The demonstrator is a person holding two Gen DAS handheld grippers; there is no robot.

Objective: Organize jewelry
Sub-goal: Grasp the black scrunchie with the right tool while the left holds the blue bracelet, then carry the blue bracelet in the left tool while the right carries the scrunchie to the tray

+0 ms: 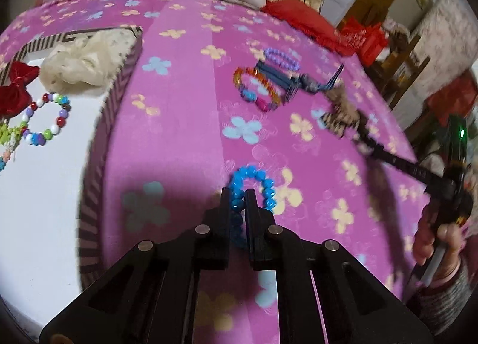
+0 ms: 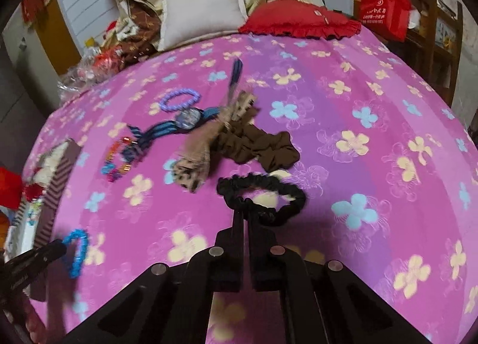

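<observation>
My left gripper (image 1: 238,191) is shut on a blue bead bracelet (image 1: 254,175), whose loop sticks out past the fingertips over the pink flowered bedspread (image 1: 185,122). My right gripper (image 2: 244,214) is shut on the near edge of a black scrunchie (image 2: 263,181). In the right wrist view the left gripper's fingers (image 2: 44,254) hold the blue bracelet (image 2: 77,251) at the lower left. A striped box (image 1: 119,84) at the left holds a multicoloured bead bracelet (image 1: 44,118), a cream lace scrunchie (image 1: 80,63) and a red bow (image 1: 15,90).
Loose on the bedspread lie a purple bead bracelet (image 2: 179,99), an orange and blue bracelet (image 1: 257,87), a blue striped hair tie (image 2: 167,128), a leopard-print bow (image 2: 194,158) and a brown scrunchie (image 2: 257,143). A white pillow (image 2: 203,12) and a red cushion (image 2: 298,19) sit at the bed's head.
</observation>
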